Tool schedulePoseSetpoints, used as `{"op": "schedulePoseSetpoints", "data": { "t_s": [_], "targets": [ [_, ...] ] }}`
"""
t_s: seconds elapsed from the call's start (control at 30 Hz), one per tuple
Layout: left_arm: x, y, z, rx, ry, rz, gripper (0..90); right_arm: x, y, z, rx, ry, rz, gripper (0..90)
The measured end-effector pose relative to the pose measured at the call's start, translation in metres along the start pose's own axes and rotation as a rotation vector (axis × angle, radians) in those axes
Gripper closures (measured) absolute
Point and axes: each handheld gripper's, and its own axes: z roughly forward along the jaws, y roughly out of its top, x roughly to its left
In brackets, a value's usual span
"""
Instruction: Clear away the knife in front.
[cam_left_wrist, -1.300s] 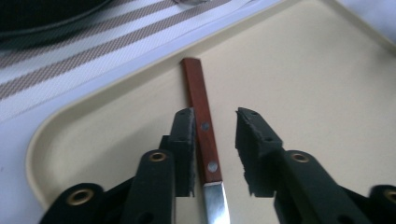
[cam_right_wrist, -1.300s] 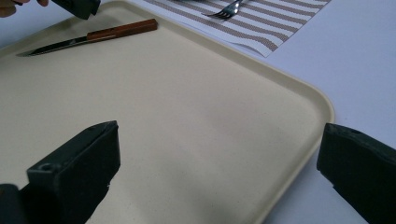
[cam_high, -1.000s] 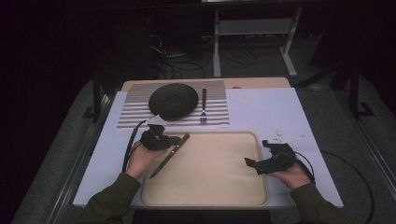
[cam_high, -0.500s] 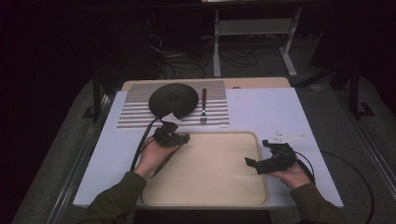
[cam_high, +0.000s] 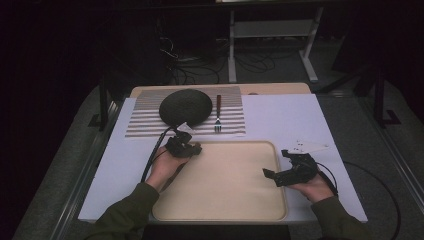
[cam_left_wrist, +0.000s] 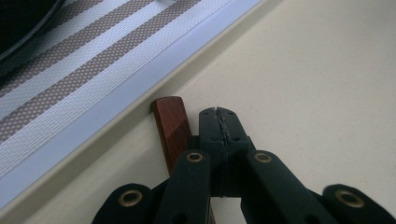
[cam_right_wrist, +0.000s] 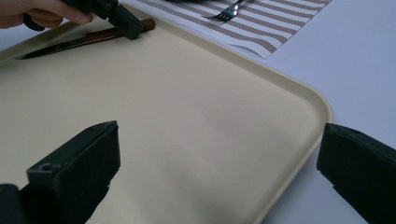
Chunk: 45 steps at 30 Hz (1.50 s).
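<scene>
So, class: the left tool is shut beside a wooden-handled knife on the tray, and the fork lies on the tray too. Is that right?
Not quite. The fork lies on the striped mat beyond the tray, as the high view shows. The rest stands: the left tool is shut beside the wooden-handled knife on the tray.

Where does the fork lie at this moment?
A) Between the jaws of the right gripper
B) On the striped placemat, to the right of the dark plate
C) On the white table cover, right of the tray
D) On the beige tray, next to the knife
B: in the high view the fork lies on the striped placemat, just right of the dark plate, its tines pointing toward the tray.
</scene>
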Motion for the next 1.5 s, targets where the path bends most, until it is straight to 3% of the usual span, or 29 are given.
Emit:
{"op": "schedulePoseSetpoints", "data": {
  "t_s": [1.23, 1.5],
  "targets": [
    [0.037, -0.032, -0.036, 0.011, 0.083, -0.105, 89.8, -0.001, 0.0, 0.002, 0.005, -0.002, 0.001, 0.0],
    [0.041, -0.036, -0.04, -0.008, 0.073, -0.121, 89.0, -0.001, 0.0, 0.004, 0.009, -0.001, 0.004, 0.0]
  ]
}}
